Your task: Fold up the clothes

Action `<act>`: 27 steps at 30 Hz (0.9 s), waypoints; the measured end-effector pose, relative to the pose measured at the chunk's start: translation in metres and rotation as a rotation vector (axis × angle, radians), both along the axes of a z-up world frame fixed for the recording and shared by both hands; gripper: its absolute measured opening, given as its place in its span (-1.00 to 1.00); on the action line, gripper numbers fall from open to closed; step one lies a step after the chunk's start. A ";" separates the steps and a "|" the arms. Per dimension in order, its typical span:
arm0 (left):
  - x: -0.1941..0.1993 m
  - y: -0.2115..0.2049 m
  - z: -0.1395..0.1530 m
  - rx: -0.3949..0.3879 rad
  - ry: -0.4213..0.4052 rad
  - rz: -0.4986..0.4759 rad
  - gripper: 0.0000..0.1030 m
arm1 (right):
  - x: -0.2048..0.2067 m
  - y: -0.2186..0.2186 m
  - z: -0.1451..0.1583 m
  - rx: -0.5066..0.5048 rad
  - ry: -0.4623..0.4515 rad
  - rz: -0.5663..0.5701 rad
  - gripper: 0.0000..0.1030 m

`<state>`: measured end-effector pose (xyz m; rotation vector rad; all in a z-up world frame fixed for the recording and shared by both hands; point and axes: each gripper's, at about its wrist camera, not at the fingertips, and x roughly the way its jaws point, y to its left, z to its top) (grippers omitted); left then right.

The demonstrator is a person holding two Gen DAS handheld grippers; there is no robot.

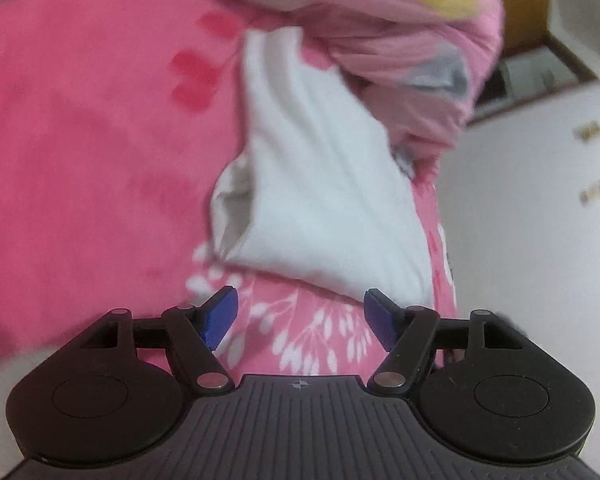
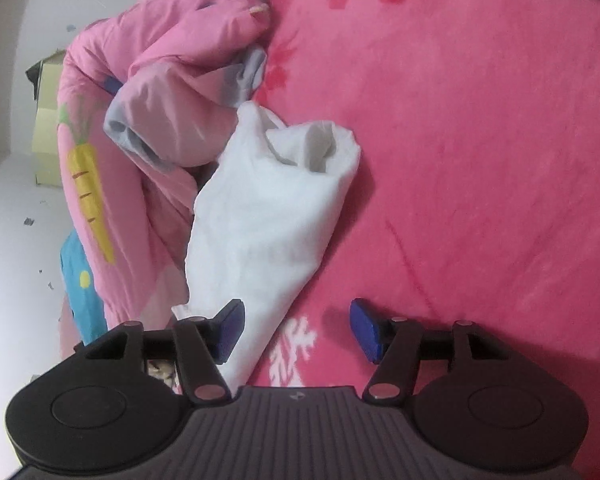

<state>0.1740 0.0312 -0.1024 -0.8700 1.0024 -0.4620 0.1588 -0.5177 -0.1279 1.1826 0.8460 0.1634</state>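
Observation:
A white garment [image 1: 320,200] lies crumpled in a long bundle on the pink floral bed cover [image 1: 80,160]. My left gripper [image 1: 300,320] is open and empty, hovering just short of the garment's near edge. In the right wrist view the same white garment [image 2: 268,208] stretches from the middle down to my right gripper [image 2: 296,330]. That gripper is open; the garment's narrow end passes beside its left pad [image 2: 232,330] and under the gripper body. Nothing is gripped.
A bunched pink quilt with a carrot print [image 2: 152,92] lies against the garment's far side; it also shows in the left wrist view [image 1: 400,40]. The bed edge, white floor [image 2: 16,240] and a cardboard box [image 2: 48,132] lie beyond. Pink bed cover [image 2: 480,140] spreads to the right.

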 end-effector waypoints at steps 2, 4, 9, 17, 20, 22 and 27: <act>0.005 0.001 -0.014 -0.068 0.006 0.070 0.36 | 0.009 0.004 -0.001 0.007 -0.010 -0.020 0.18; 0.011 0.005 -0.025 -0.146 -0.003 0.128 0.35 | 0.023 0.007 -0.006 0.030 -0.012 -0.041 0.17; 0.022 0.009 -0.039 -0.257 -0.012 0.223 0.01 | 0.052 0.010 -0.021 0.070 -0.045 -0.111 -0.22; 0.020 -0.017 -0.039 -0.109 -0.063 0.235 -0.94 | 0.056 0.015 -0.035 0.106 -0.103 -0.204 -0.88; 0.015 -0.015 -0.033 -0.131 -0.082 0.268 -0.97 | 0.049 0.015 -0.026 0.103 -0.118 -0.212 -0.90; 0.010 -0.014 -0.027 -0.137 -0.100 0.263 -0.98 | 0.041 0.015 -0.016 0.092 -0.135 -0.212 -0.90; -0.016 -0.002 -0.008 -0.144 -0.129 0.231 -0.99 | 0.008 0.019 0.007 0.080 -0.174 -0.208 -0.90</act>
